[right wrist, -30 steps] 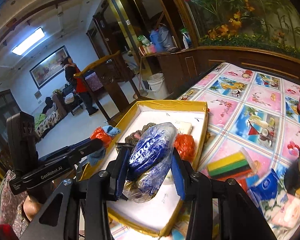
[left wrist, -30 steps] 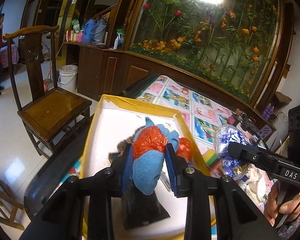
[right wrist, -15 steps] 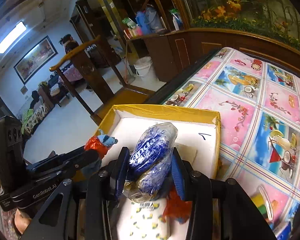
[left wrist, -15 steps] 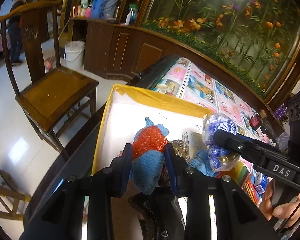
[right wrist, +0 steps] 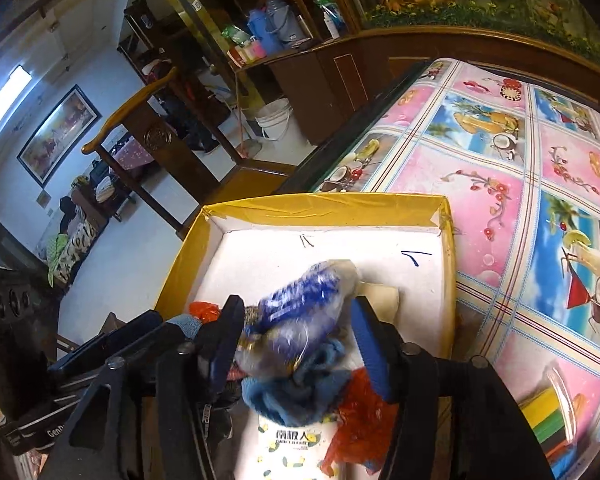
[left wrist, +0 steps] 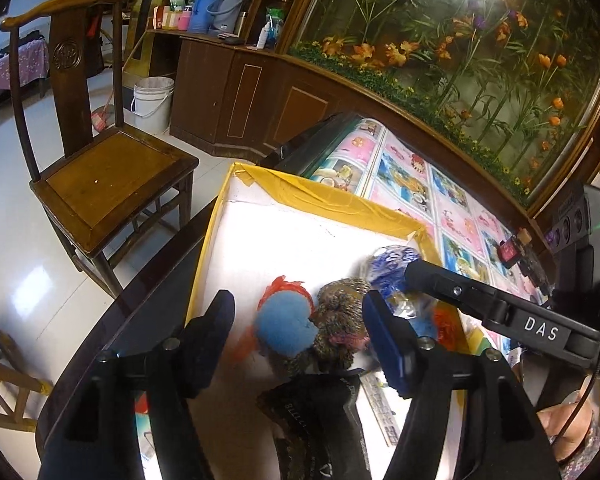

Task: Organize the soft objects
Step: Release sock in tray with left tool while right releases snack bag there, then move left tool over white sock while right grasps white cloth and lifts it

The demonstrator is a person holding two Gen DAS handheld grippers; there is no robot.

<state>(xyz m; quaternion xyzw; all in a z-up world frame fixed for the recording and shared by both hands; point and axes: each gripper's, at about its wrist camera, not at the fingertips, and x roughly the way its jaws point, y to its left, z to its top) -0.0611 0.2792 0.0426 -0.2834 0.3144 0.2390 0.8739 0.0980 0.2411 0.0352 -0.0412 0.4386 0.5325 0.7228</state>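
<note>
1. A yellow-rimmed box (left wrist: pixel 342 200) with a white floor fills the middle of both views; it sits on a table with a pink and blue picture cloth (right wrist: pixel 540 168).
2. In the left wrist view, a wooden chair (left wrist: pixel 100 168) stands at the left and a white bucket (left wrist: pixel 152 102) beyond it.
3. The left gripper (left wrist: pixel 298 320) points down into the box from the lower edge, its jaws opening; the blue sock bundle with red plastic (left wrist: pixel 286 322) lies between them, free of both pads, beside a brown knitted roll (left wrist: pixel 342 320).
4. The right gripper (right wrist: pixel 292 334) enters from the bottom centre of its view, jaws opening; the blue-printed clear bag (right wrist: pixel 300 316) sits between them, blurred, above a blue cloth (right wrist: pixel 300 392) and red plastic (right wrist: pixel 358 412).
5. A hand (left wrist: pixel 568 432) grips the right gripper's handle at lower right.
</note>
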